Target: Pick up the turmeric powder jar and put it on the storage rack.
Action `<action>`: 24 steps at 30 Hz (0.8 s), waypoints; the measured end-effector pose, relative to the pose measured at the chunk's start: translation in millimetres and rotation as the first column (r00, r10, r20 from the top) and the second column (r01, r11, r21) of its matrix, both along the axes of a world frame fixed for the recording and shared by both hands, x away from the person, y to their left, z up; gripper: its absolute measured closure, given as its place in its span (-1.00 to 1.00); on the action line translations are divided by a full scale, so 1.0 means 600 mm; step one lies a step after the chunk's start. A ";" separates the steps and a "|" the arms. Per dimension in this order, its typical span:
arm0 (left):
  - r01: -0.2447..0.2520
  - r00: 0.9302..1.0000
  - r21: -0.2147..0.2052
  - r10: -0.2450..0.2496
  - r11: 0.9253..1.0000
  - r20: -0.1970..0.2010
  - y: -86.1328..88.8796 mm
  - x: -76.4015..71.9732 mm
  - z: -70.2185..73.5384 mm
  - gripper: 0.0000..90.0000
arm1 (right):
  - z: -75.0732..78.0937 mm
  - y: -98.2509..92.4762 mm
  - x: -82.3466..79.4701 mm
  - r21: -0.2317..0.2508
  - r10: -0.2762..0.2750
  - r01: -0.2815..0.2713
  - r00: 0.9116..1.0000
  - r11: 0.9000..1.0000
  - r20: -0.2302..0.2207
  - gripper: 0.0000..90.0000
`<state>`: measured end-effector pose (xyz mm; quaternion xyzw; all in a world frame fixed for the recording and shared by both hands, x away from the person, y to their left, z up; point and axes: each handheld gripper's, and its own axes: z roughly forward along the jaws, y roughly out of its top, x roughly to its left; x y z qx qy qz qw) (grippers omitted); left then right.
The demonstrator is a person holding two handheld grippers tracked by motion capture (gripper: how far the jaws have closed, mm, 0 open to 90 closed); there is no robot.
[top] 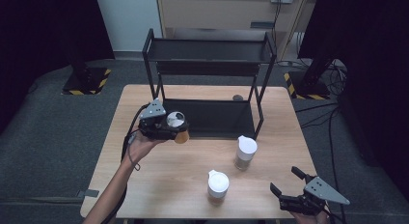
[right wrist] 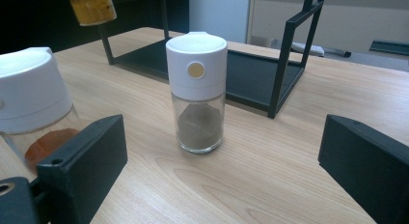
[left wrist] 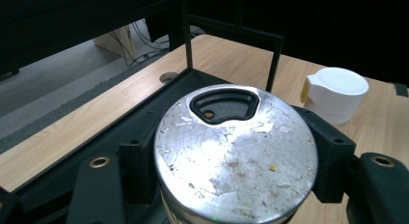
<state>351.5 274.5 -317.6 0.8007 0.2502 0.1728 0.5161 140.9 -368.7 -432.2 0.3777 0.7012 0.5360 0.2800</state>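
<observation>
Two spice jars stand loose on the counter (top: 159,180) while a third is carried. In the high view the left gripper (top: 179,130) has its fingers clamped on a jar of yellow-orange spice (top: 180,131), lidless, with its silvery seal up. The jar hangs clear of the wood, just in front of the black rack (top: 207,64), whose lower tray lies directly beyond the fingers. The right gripper (top: 284,183) hovers at the near right corner, fingers spread and empty. The jar with grey-brown powder (top: 245,153) stands beyond it, and the jar with reddish spice (top: 217,187) lies off to its left.

From the left gripper view, the silver sealed top (left wrist: 235,154) sits pinched between the two black fingers (left wrist: 325,151), long axis upright. The rack's base tray (left wrist: 144,122) runs straight ahead and below, so the coming move looks like a short push forward and a lowering.

From the right gripper view, wide-open fingers (right wrist: 84,156) frame the upright grey-brown jar (right wrist: 197,91) dead ahead, apart from both pads. The reddish jar (right wrist: 31,98) stands hard by the left finger, and the carried jar (right wrist: 91,7) hangs far beyond. For the standing jars, the right hand is the nearer.
</observation>
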 end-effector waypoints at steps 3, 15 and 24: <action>-0.020 1.000 0.001 0.020 1.000 -0.007 -0.006 0.007 0.006 -0.25 | 0.000 0.000 0.000 0.001 0.001 -0.001 1.000 1.000 0.001 -0.93; -0.099 0.995 0.027 0.100 0.995 -0.026 -0.030 0.037 0.008 -0.25 | -0.001 -0.001 0.001 0.004 0.005 -0.005 1.000 1.000 -0.002 -0.92; -0.174 0.983 0.042 0.176 0.984 -0.044 -0.048 0.065 -0.010 -0.24 | -0.001 -0.001 0.002 0.005 0.003 -0.003 1.000 1.000 -0.003 -0.92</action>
